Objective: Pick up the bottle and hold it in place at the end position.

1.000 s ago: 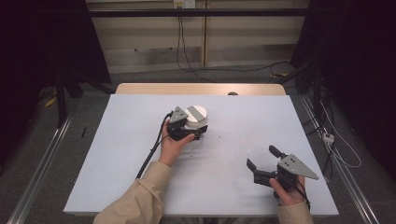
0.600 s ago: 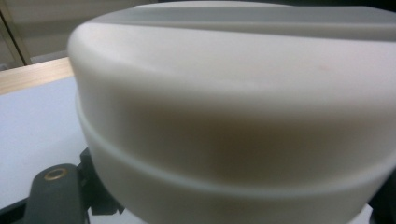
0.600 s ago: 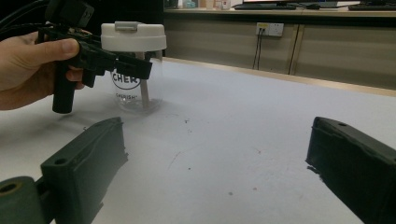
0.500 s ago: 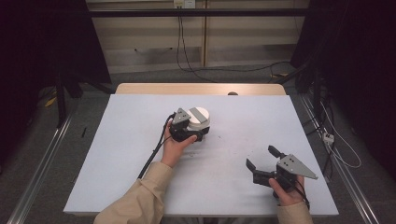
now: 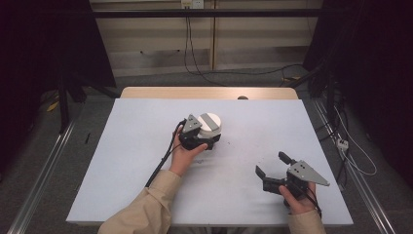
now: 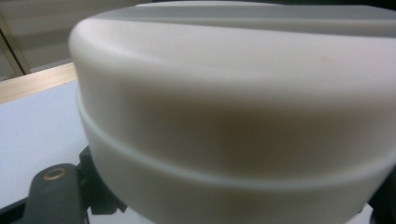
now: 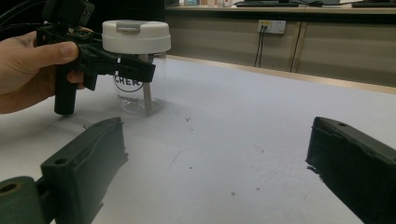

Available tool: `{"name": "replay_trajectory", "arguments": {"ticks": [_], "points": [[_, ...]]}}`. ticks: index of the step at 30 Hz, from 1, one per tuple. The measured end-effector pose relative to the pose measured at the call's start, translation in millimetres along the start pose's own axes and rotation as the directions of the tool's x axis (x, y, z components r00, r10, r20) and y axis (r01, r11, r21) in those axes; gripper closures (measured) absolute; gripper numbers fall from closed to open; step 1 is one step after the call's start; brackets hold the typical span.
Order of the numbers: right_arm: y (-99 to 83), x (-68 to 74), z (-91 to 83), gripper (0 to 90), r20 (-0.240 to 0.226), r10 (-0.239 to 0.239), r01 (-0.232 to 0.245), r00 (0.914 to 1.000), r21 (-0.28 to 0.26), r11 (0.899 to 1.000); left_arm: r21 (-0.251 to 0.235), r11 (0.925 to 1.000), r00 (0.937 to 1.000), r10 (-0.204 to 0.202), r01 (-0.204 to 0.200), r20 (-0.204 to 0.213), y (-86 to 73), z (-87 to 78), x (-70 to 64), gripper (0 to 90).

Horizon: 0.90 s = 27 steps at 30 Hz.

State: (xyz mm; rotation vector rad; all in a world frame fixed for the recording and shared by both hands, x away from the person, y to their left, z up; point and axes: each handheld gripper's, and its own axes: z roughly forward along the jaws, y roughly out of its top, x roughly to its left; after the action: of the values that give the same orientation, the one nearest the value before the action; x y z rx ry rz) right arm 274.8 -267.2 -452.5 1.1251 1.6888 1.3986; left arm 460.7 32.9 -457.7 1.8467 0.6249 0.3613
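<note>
At the centre of the high view, the clear plastic jar [image 5: 210, 132] with white lid [image 7: 136, 36] is being pinched by the left tongs [image 5: 207, 141] on the pale counter [image 5: 136, 161]; the right tongs [image 5: 272, 170] are being held spread at lower right. Probably unscrewing comes next, needing the right tongs on the lid.

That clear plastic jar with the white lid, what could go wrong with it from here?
The left tongs grip the clear plastic jar with the white lid high up, just under the lid, so it might tip or slip when lifted. The right tongs rest open and apart from it, so nothing would steady it on the white table.
</note>
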Motion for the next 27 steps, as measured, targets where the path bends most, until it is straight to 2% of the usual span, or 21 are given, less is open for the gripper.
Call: {"name": "replay_trajectory", "arguments": {"ticks": [2,7,12,17,22,27], "points": [[0.1,0.4,1.5,3.8,0.0,-0.004,0.004,1.0,0.004,1.0,-0.015,0.9998,0.9999,-0.015,0.015,0.001,-2.3,-0.7,-0.1,18.3],[0.8,3.2,7.9,3.8,-0.002,-0.029,0.029,0.9996,0.025,0.999,-0.019,0.9998,1.0,0.005,-0.005,0.0,-4.9,-2.7,-0.9,18.1],[3.1,6.1,17.4,3.8,-0.007,-0.041,0.041,0.9991,0.04,0.998,-0.017,0.9998,1.0,0.007,-0.007,0.002,-5.2,-2.8,-0.8,18.2],[4.9,6.8,26.0,3.9,-0.007,-0.032,0.032,0.9995,0.067,0.997,-0.019,0.9998,1.0,-0.001,0.001,0.005,-5.3,-2.6,-0.4,18.2],[5.7,5.3,33.8,4.4,-0.001,-0.001,0.001,1.0,0.086,0.996,-0.019,0.9998,1.0,-0.002,0.002,0.007,-5.3,-2.5,0.0,18.1],[8.2,8.0,42.3,4.8,-0.009,0.003,-0.002,1.0,0.097,0.995,-0.016,0.9999,1.0,0.004,-0.004,0.007,-5.4,-2.7,0.0,18.1]]}}
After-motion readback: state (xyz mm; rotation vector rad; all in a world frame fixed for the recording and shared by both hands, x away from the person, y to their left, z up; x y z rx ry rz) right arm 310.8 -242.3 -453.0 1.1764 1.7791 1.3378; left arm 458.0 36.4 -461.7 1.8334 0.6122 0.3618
